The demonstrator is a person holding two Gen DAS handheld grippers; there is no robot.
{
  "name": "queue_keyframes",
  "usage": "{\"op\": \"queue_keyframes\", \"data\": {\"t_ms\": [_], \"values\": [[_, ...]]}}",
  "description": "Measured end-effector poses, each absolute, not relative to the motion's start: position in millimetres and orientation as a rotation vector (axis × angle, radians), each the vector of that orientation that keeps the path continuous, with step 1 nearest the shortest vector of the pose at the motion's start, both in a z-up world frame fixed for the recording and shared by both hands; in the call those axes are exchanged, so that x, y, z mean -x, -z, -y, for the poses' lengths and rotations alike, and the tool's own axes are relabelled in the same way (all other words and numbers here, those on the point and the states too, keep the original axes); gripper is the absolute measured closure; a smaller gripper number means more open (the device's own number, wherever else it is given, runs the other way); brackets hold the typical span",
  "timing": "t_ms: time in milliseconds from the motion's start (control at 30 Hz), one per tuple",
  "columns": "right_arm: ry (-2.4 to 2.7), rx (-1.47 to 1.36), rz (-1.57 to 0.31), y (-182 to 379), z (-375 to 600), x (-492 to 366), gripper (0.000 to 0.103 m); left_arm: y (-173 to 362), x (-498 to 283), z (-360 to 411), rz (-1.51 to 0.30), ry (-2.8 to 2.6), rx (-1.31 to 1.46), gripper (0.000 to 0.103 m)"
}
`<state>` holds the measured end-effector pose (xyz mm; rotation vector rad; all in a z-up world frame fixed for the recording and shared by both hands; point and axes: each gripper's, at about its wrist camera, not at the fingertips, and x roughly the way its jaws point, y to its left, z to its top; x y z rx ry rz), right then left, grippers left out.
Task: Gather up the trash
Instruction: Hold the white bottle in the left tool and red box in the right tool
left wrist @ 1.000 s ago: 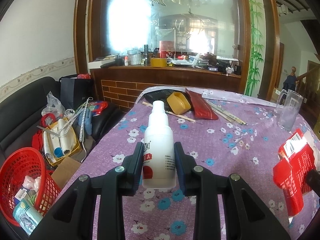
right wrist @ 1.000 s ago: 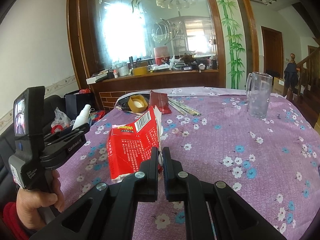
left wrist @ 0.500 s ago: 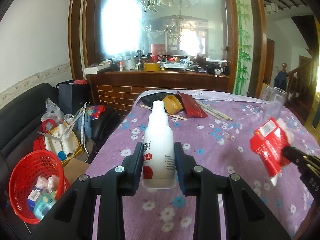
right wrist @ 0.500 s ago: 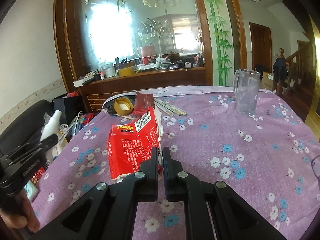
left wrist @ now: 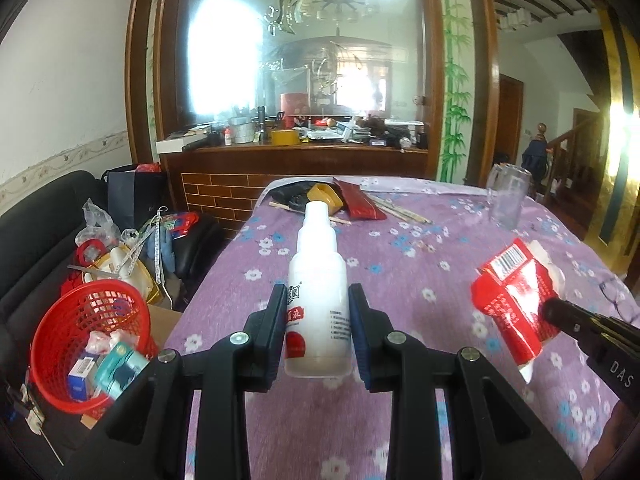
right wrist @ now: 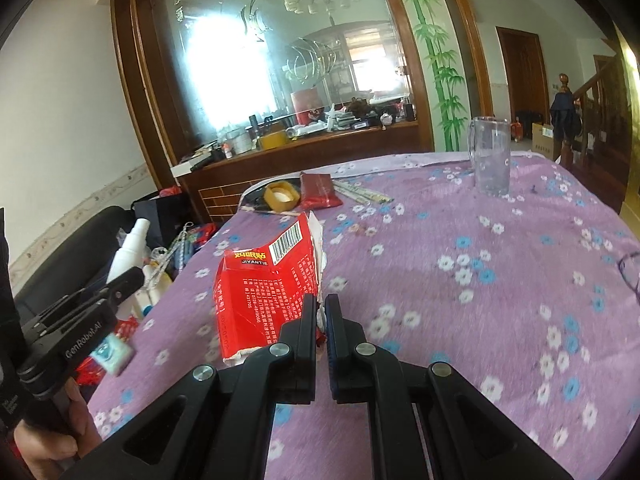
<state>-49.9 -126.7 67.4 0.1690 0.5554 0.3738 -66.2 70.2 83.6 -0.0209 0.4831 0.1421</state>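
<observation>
My left gripper (left wrist: 318, 320) is shut on a white plastic bottle (left wrist: 318, 280) with a red label, held upright above the near left part of the purple flowered table (left wrist: 400, 264). A red mesh basket (left wrist: 90, 340) with several bits of trash in it stands low at the left, beside the table. My right gripper (right wrist: 320, 312) is shut on the torn edge of a flattened red carton (right wrist: 266, 292), lifted over the table. That carton (left wrist: 516, 300) and the right gripper's tip (left wrist: 560, 312) show at the right of the left wrist view. The bottle (right wrist: 130, 248) appears at the left of the right wrist view.
A clear glass mug (right wrist: 489, 156) stands at the far right of the table. A yellow tape roll (right wrist: 282, 196), a red pouch (right wrist: 320, 190) and chopsticks (right wrist: 362, 192) lie at the far edge. A black sofa (left wrist: 36, 232) with clutter sits left. Eyeglasses (right wrist: 630, 272) lie right.
Both grippers have drawn back toward the near side with their loads. The red basket now sits closer to the left gripper, and the red carton has shifted leftward in the left wrist view.
</observation>
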Motion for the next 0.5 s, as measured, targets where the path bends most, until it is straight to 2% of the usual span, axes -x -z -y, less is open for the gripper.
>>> {"op": "queue_keyframes", "data": {"t_ms": [500], "values": [[-0.416, -0.206, -0.547, -74, 119, 94, 0.098, -95, 117, -61, -0.468, -0.063, 0.001, 0.074]]}}
